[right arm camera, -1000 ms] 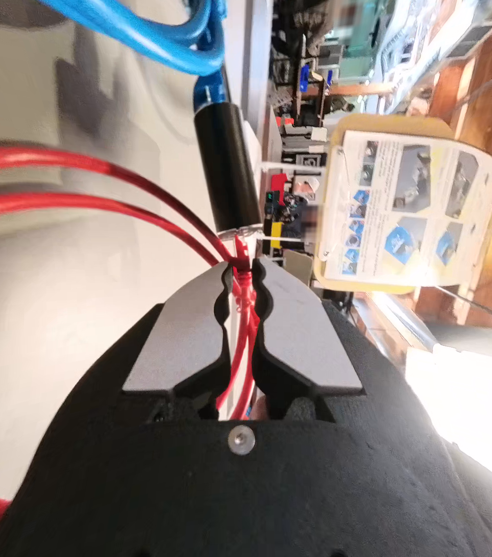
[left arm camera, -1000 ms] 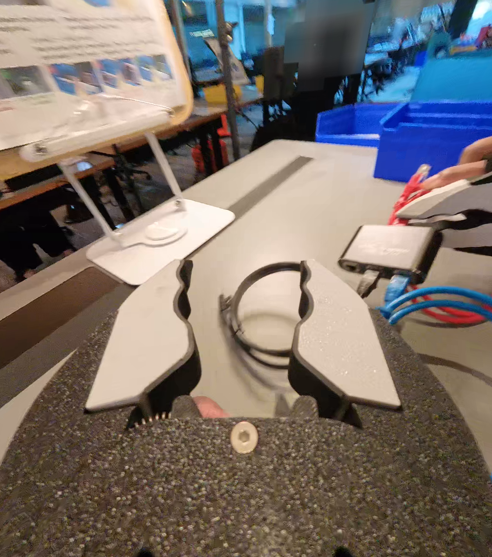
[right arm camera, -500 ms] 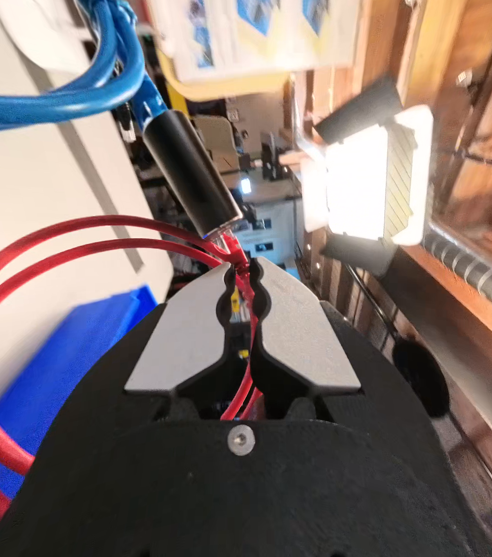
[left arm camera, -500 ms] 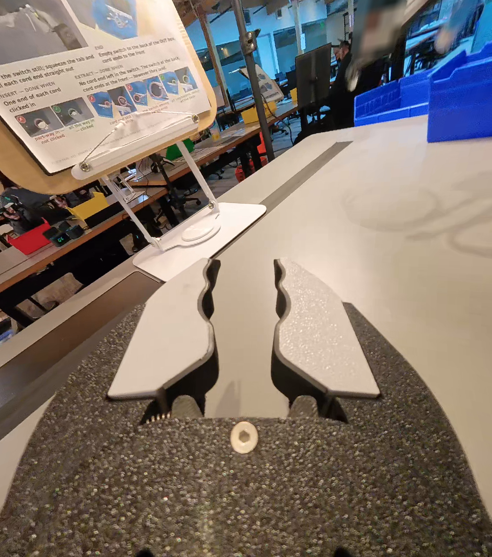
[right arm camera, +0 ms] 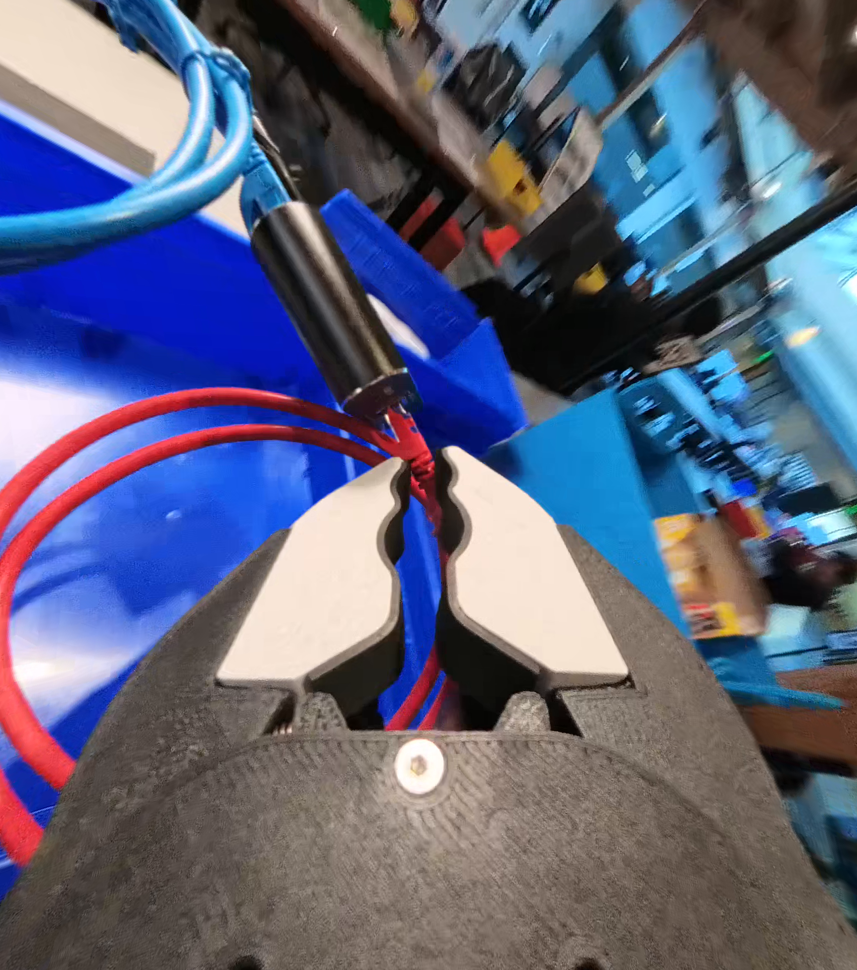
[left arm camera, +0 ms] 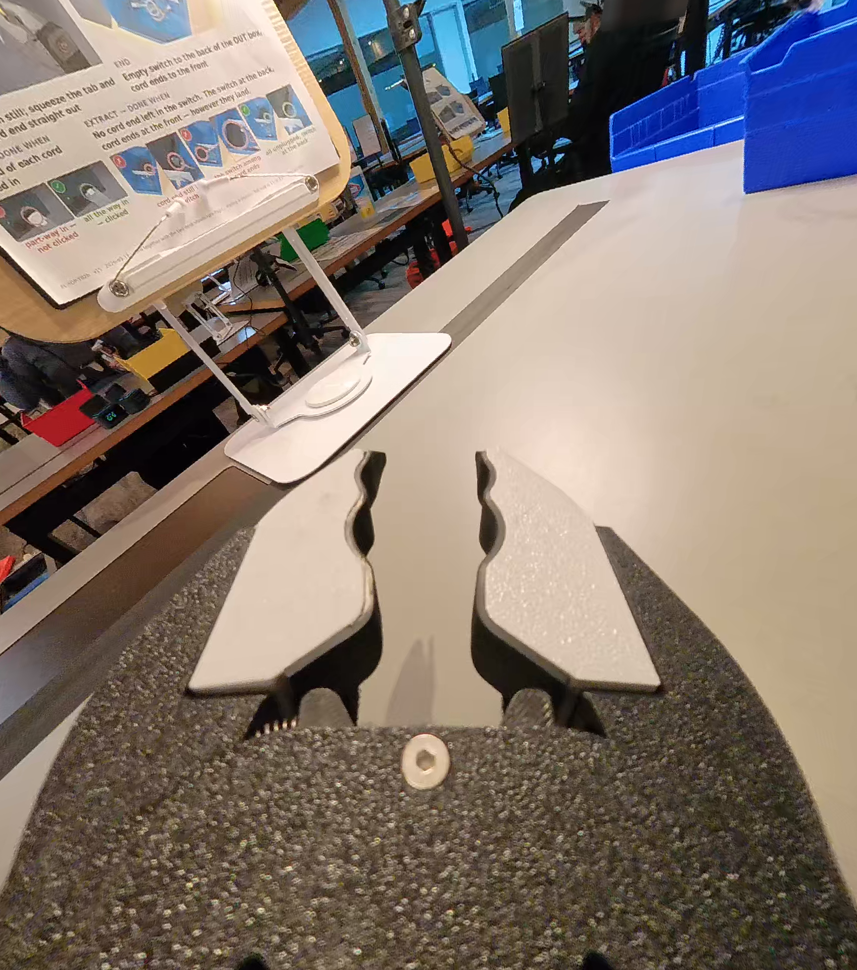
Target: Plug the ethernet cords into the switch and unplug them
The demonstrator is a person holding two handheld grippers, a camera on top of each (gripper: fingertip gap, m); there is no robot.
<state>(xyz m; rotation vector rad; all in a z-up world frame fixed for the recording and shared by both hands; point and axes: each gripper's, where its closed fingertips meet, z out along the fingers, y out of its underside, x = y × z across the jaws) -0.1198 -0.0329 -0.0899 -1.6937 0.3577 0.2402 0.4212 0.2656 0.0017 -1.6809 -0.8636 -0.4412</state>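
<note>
The right gripper [right arm camera: 424,467] is pinching the red ethernet cord [right arm camera: 424,472] just behind its plug, with the fingers [right arm camera: 332,582] pressed nearly together on the strain-relief boot. The plug is sitting in one end of the black switch [right arm camera: 326,309], which is hanging off the counter [right arm camera: 48,78] in the air, carried only by this grip. A blue ethernet cord [right arm camera: 153,204] is entering the far end of the switch and looping away to the left. The red cord is forming two loops at the left of the view, in front of a blue bin [right arm camera: 153,325]. The background of the right wrist view is blurred.

The left gripper [left arm camera: 426,472] is holding nothing; its fingers [left arm camera: 305,577] are spread apart over the bare counter [left arm camera: 678,420], near the white base of an instruction-sheet stand [left arm camera: 342,399]. Neither the switch nor a cord is showing in this view.

Handling judgement: the switch appears small and light, since one plug connection is supporting it. The case looks smooth and rigid, so it is probably slippery in a two-finger pinch; taking it across the flat sides is advisable. The cords are flexible but springy and are likely to pull the switch sideways. The boot is the correct hold point; the latch tab on the plug is thin plastic and probably fragile. Whether the plug is latched cannot be determined.
</note>
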